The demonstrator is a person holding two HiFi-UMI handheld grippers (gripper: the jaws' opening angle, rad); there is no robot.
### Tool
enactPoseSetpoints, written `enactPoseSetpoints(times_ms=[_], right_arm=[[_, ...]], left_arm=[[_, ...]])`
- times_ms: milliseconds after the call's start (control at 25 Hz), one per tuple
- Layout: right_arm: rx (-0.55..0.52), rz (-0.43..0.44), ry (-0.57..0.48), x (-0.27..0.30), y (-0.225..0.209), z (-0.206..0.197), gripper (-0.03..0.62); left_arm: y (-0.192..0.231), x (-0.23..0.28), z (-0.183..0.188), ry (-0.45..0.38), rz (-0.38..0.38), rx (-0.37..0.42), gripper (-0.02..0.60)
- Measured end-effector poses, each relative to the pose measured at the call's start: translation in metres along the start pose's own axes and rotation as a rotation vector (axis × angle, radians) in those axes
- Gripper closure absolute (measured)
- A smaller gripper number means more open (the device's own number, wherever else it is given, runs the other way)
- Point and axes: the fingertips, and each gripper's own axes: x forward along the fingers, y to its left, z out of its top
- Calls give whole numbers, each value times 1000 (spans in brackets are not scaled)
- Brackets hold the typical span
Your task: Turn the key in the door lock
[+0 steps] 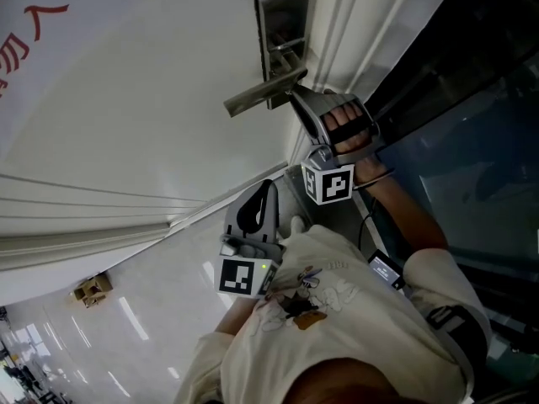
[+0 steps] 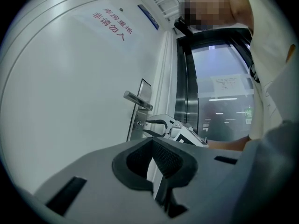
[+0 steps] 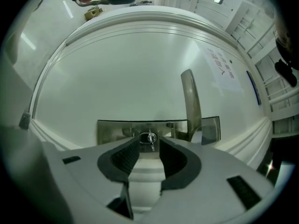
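The door's metal lock plate (image 1: 282,23) carries a lever handle (image 1: 263,93). In the right gripper view a small key (image 3: 150,138) sticks out of the cylinder in the lock plate (image 3: 112,130), beside the handle (image 3: 189,101). My right gripper (image 3: 150,151) points straight at the key with its jaws open. The key sits just ahead of the gap between the pads and nothing presses on it. In the head view the right gripper (image 1: 295,91) is just under the handle. My left gripper (image 1: 268,185) hangs back lower down, shut and empty, and points towards the door (image 2: 153,146).
A dark glass partition (image 1: 472,99) and the door frame (image 1: 337,32) stand just right of the lock. A sign with red letters (image 2: 112,24) is on the white door. A small brown object (image 1: 93,289) lies on the glossy floor.
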Motion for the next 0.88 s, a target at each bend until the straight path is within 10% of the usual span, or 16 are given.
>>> enactPoseSetpoints(times_ms=[520, 880], right_arm=[[-37, -87, 40, 14, -7, -7, 562], [220, -53, 46, 14, -7, -8, 577]], left_arm=[[7, 1, 4, -20, 21, 18, 578], [14, 0, -2, -5, 43, 14, 578]])
